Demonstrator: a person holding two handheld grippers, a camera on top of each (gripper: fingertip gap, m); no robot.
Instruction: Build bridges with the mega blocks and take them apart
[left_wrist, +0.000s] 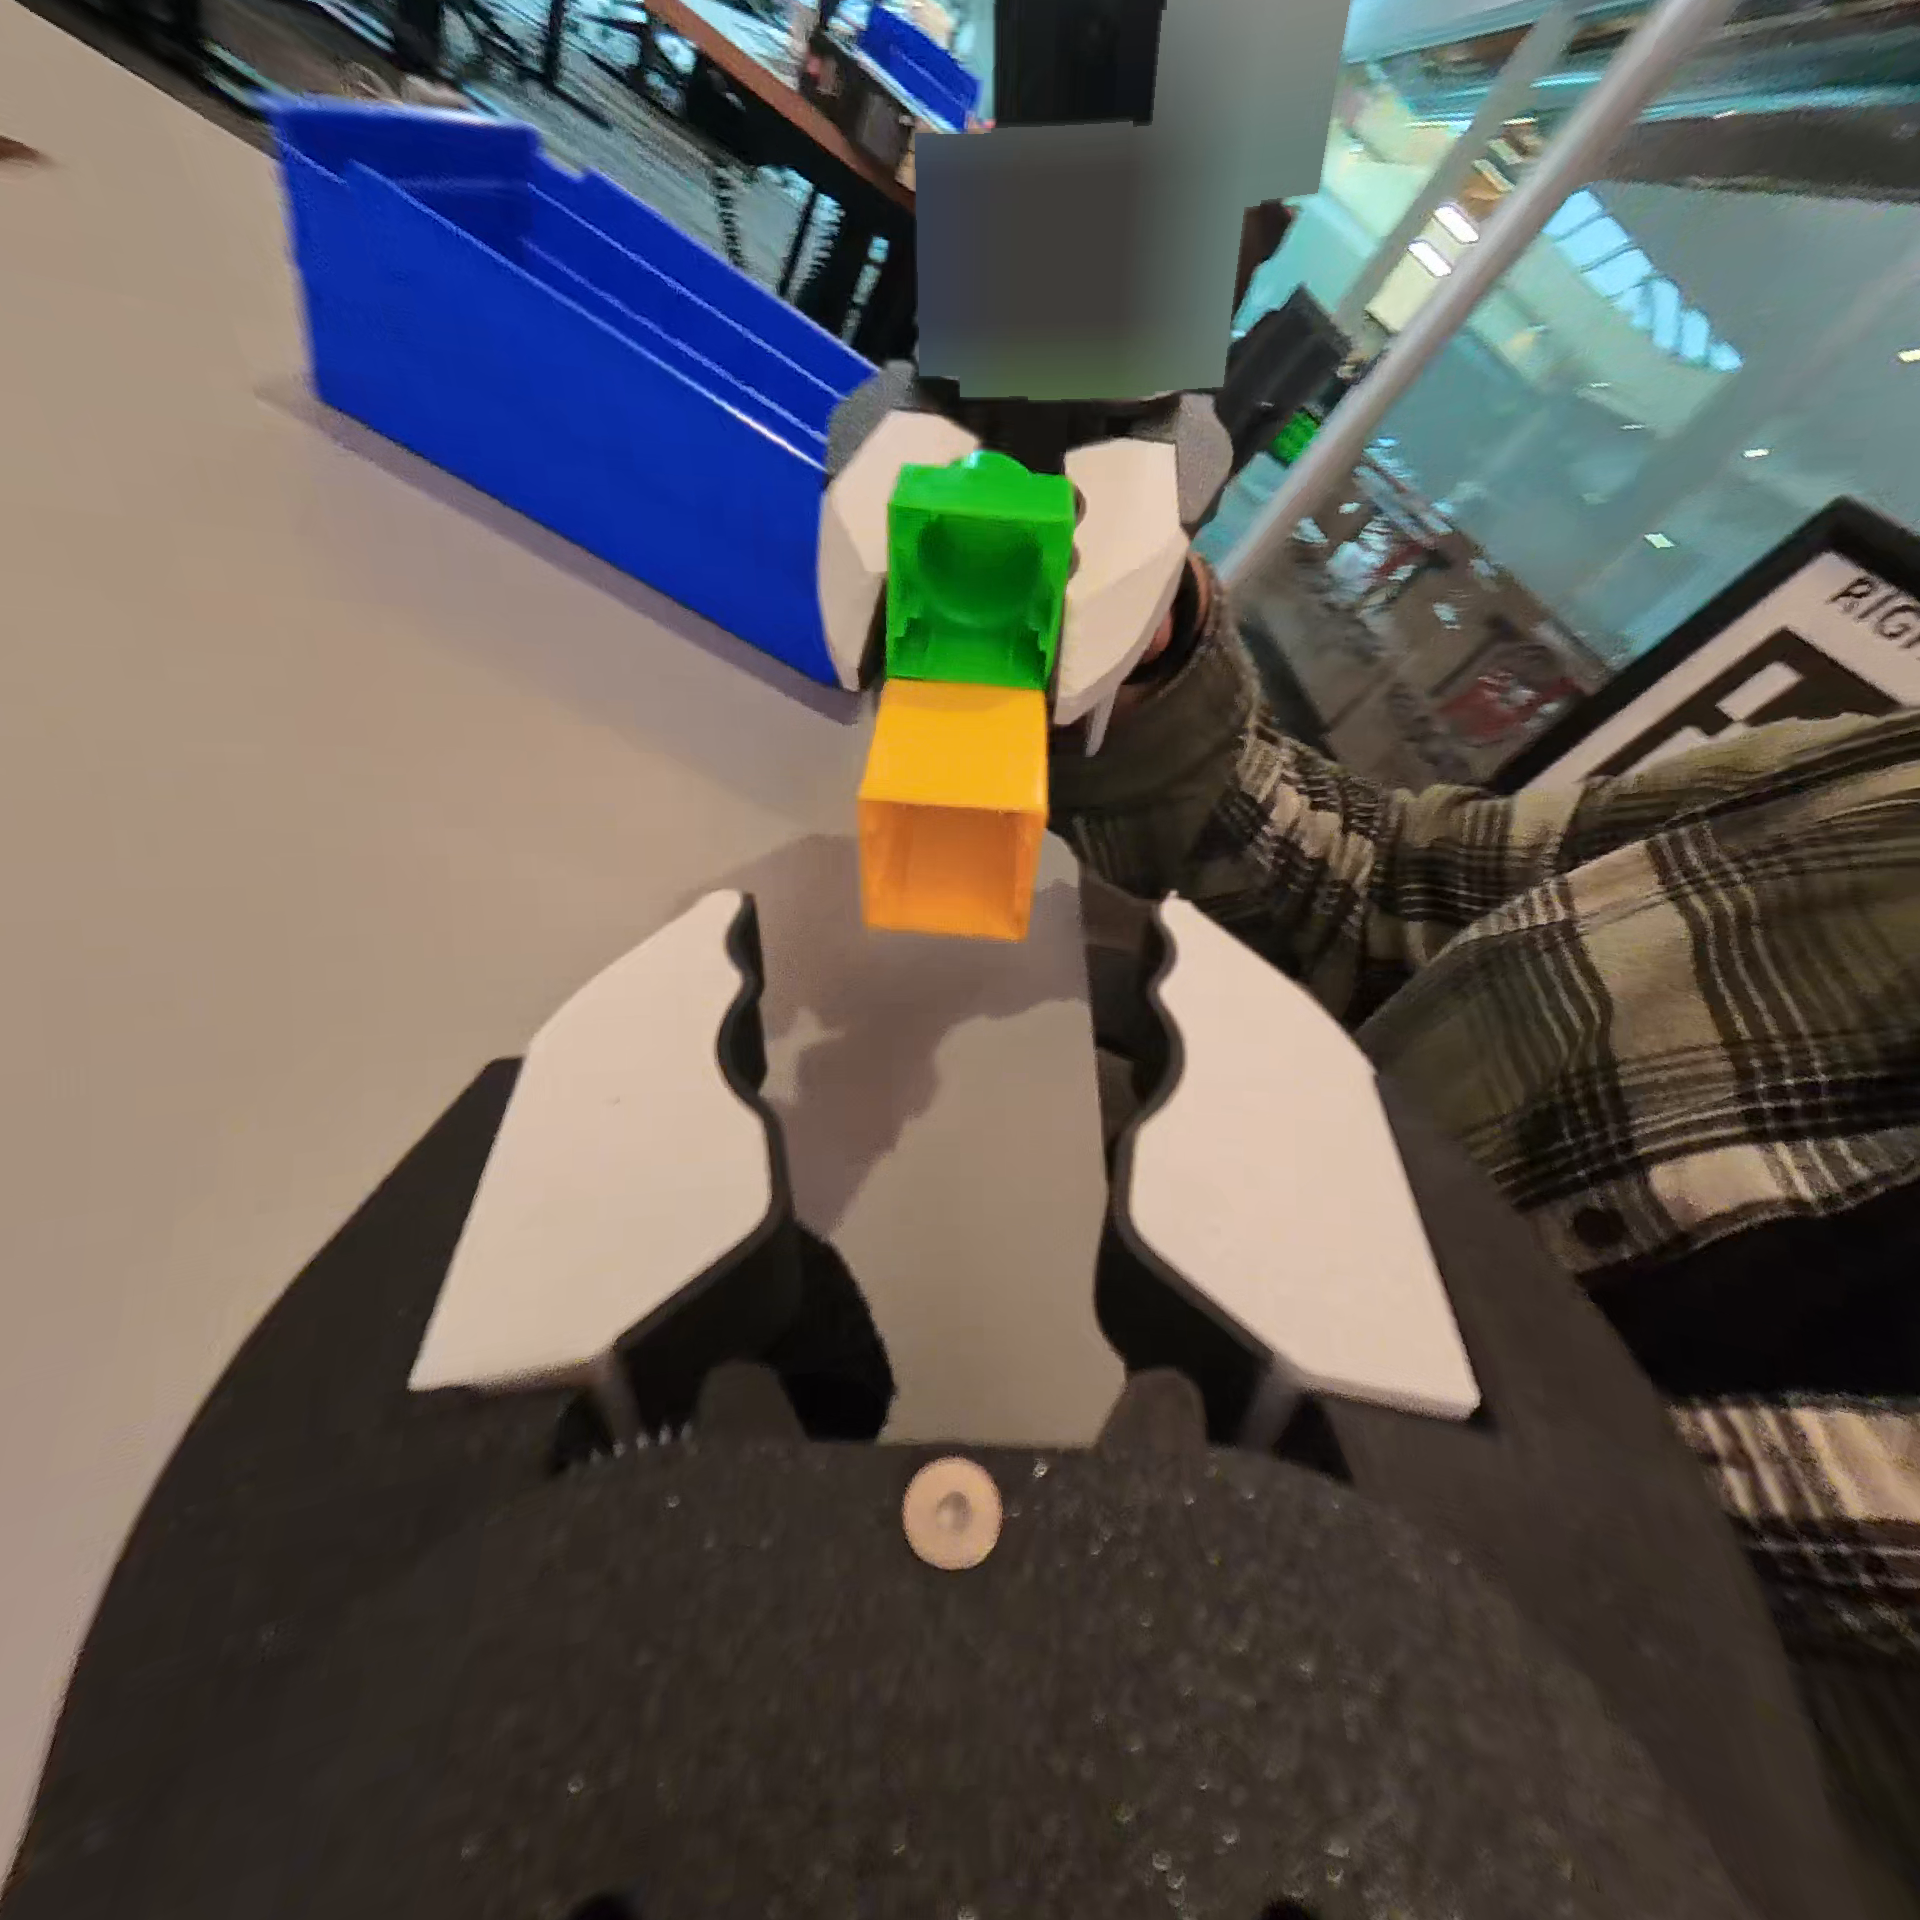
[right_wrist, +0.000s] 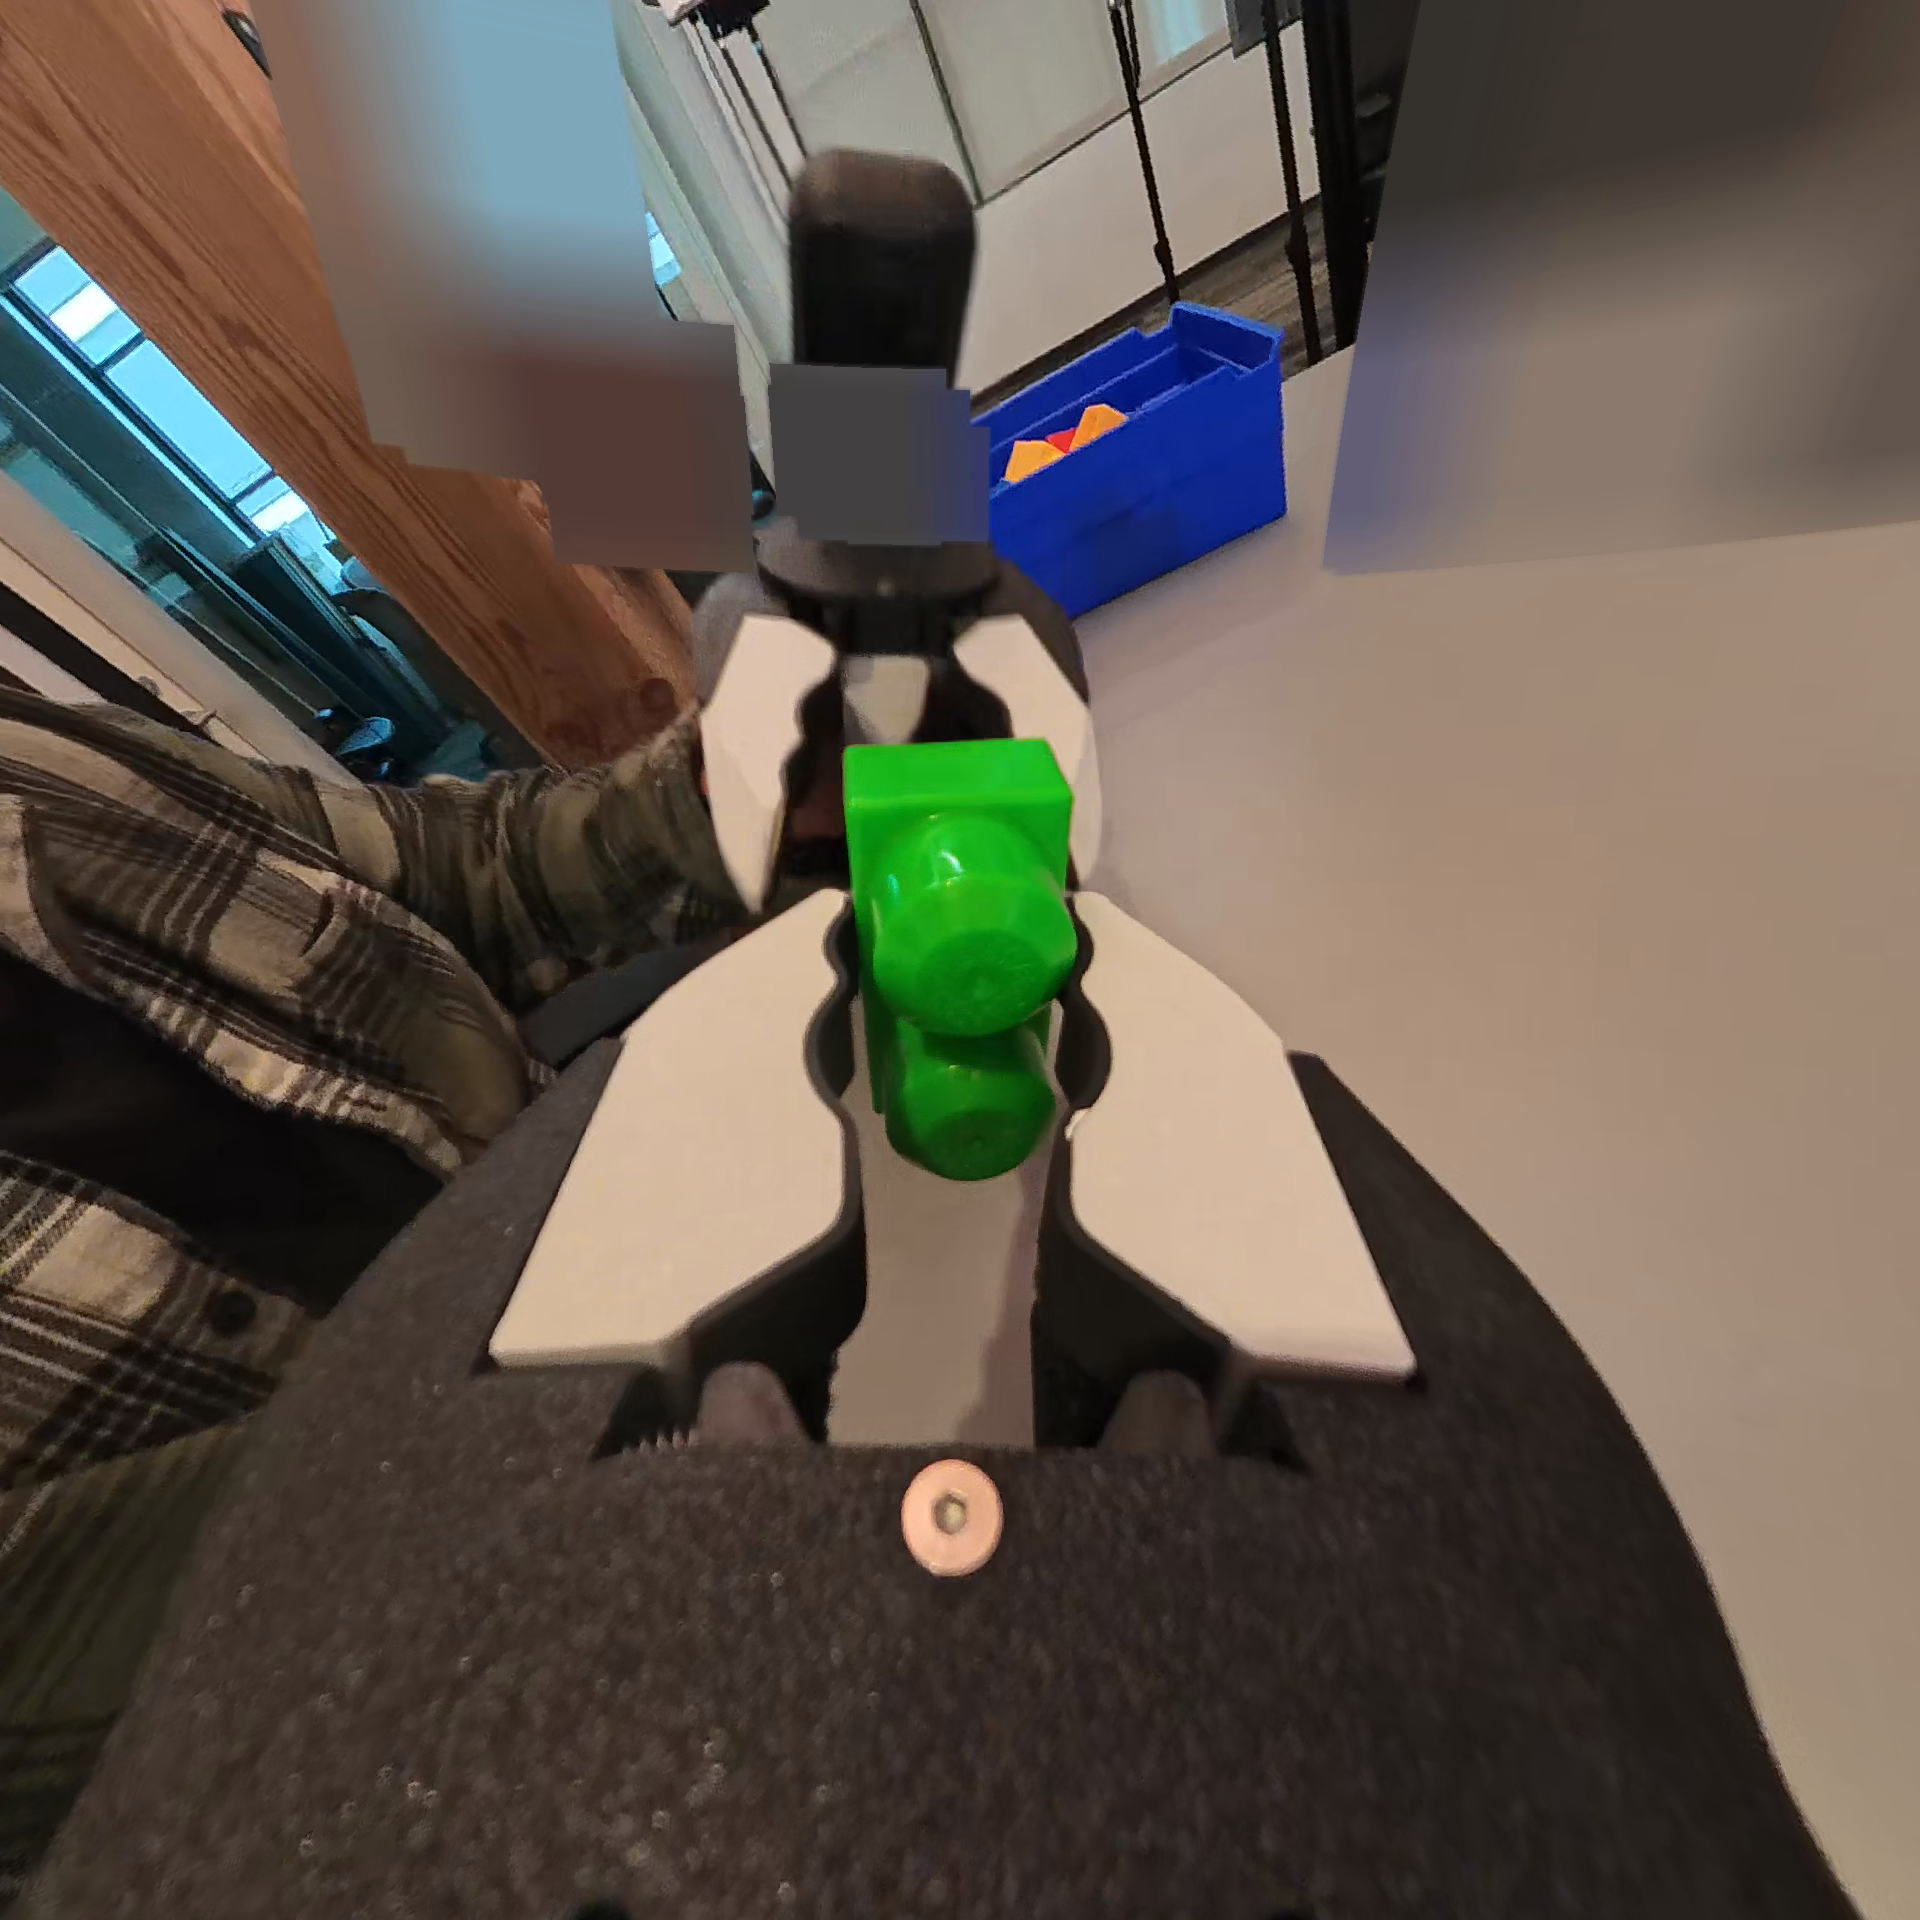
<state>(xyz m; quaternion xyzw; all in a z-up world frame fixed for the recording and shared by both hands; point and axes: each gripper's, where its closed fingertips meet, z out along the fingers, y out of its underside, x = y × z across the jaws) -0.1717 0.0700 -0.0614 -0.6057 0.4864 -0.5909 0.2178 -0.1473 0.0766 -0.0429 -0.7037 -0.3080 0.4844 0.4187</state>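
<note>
My right gripper (right_wrist: 961, 914) is shut on a green two-stud block (right_wrist: 961, 935), held above the table with its studs facing the camera. In the left wrist view that gripper (left_wrist: 971, 686) holds the green block (left_wrist: 977, 582) with a yellow block (left_wrist: 951, 821) stuck on its underside. The yellow block's hollow end points at my left gripper (left_wrist: 956, 930). My left gripper is open and empty, its fingertips just short of the yellow block. Its fingers (right_wrist: 743, 748) show behind the green block in the right wrist view, where the yellow block is hidden.
A blue bin (left_wrist: 561, 395) stands on the pale table (left_wrist: 312, 831). In the right wrist view the bin (right_wrist: 1143, 499) holds orange and red blocks (right_wrist: 1060, 442). A person's plaid sleeves (left_wrist: 1507, 987) (right_wrist: 260, 883) reach in from the side. A wooden post (right_wrist: 260, 312) stands behind.
</note>
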